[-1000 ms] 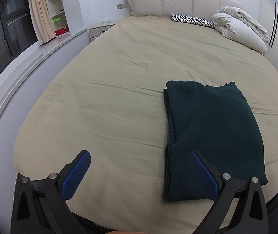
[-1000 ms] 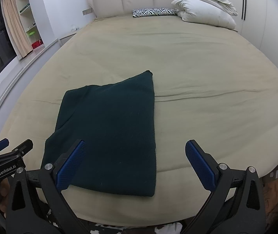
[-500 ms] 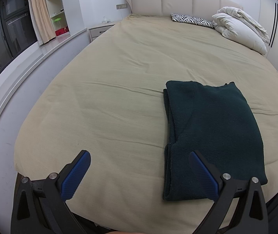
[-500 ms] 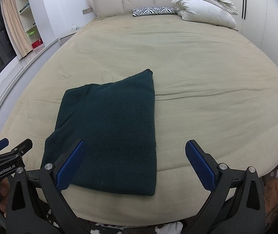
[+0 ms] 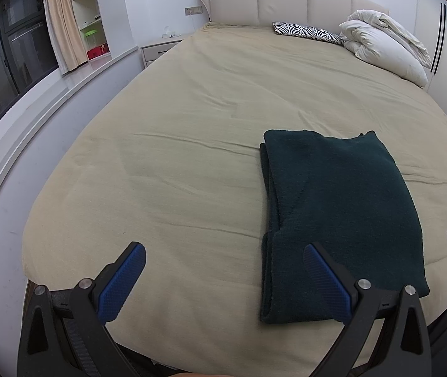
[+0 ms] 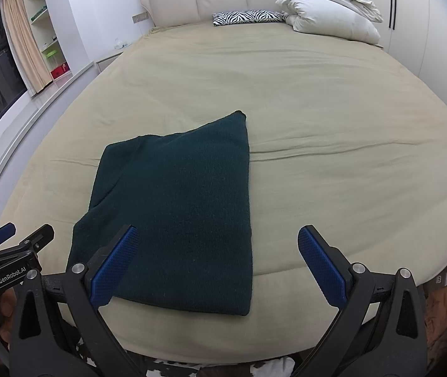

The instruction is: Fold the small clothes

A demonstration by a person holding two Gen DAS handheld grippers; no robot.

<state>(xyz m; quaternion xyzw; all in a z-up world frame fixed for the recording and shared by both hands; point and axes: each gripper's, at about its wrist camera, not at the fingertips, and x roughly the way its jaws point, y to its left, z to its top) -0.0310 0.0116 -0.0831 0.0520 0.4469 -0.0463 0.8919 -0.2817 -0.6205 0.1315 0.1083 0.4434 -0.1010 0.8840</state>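
A dark green knitted garment (image 5: 339, 213) lies folded into a flat rectangle on the beige bed (image 5: 192, 132), close to the bed's near edge. In the right wrist view the same garment (image 6: 179, 207) lies ahead and to the left. My left gripper (image 5: 223, 278) hovers open above the near edge, with its right finger over the garment's left corner and nothing held. Open too is my right gripper (image 6: 218, 259), which hangs over the garment's near right corner. The left gripper (image 6: 13, 245) also shows at the lower left of the right wrist view, held by a hand.
White folded bedding (image 5: 383, 47) and a zebra-striped pillow (image 5: 305, 31) lie at the head of the bed. A nightstand (image 5: 157, 48) and a window ledge (image 5: 51, 94) run along the left. Wardrobe doors (image 6: 437, 47) stand on the right.
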